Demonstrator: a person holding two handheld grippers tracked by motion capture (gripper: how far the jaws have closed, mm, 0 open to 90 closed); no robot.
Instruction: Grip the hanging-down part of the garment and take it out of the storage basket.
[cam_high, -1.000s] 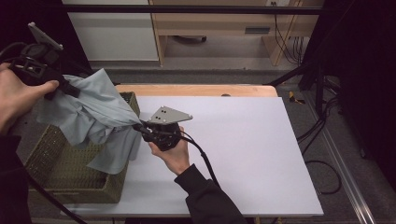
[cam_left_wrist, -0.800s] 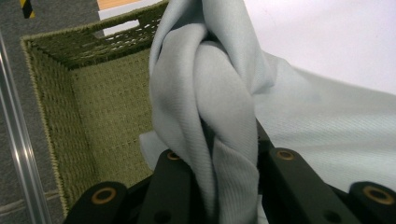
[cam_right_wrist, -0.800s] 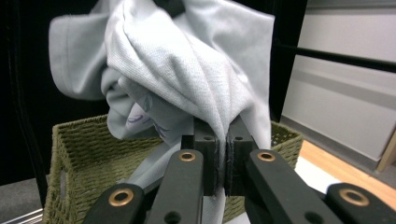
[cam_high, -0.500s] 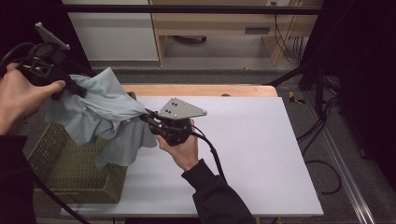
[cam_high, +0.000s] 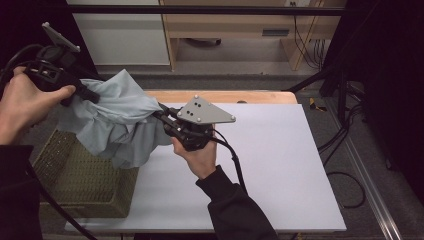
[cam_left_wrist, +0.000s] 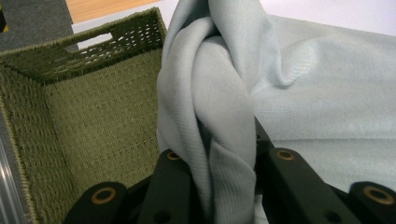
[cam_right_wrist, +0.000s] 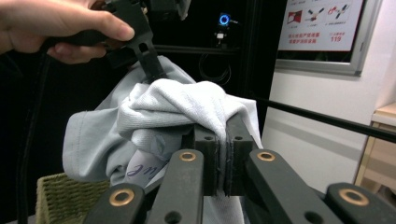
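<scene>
A pale blue-grey garment (cam_high: 117, 120) hangs stretched in the air between both grippers, above the left part of the table. My left gripper (cam_high: 92, 95) is shut on its upper left part, and a thick fold of the cloth (cam_left_wrist: 219, 135) runs between its jaws. My right gripper (cam_high: 159, 111) is shut on the garment's right end, its jaws pinching the fabric (cam_right_wrist: 187, 107) tight. The other hand's gripper (cam_right_wrist: 140, 42) shows beyond the cloth in the right gripper view. A white label (cam_right_wrist: 144, 175) with handwriting shows under the folds.
A green woven basket (cam_high: 75, 172) stands at the table's left front, under the hanging cloth; its inside wall (cam_left_wrist: 88, 116) shows bare. The white tabletop (cam_high: 280, 165) stretches right. A wooden strip (cam_high: 225, 96) runs along the far edge. Cables (cam_high: 345, 140) lie on the floor right.
Both grippers have risen with the garment, lifting it higher out of the basket. The right gripper has moved up and slightly right, stretching the cloth between the two.
</scene>
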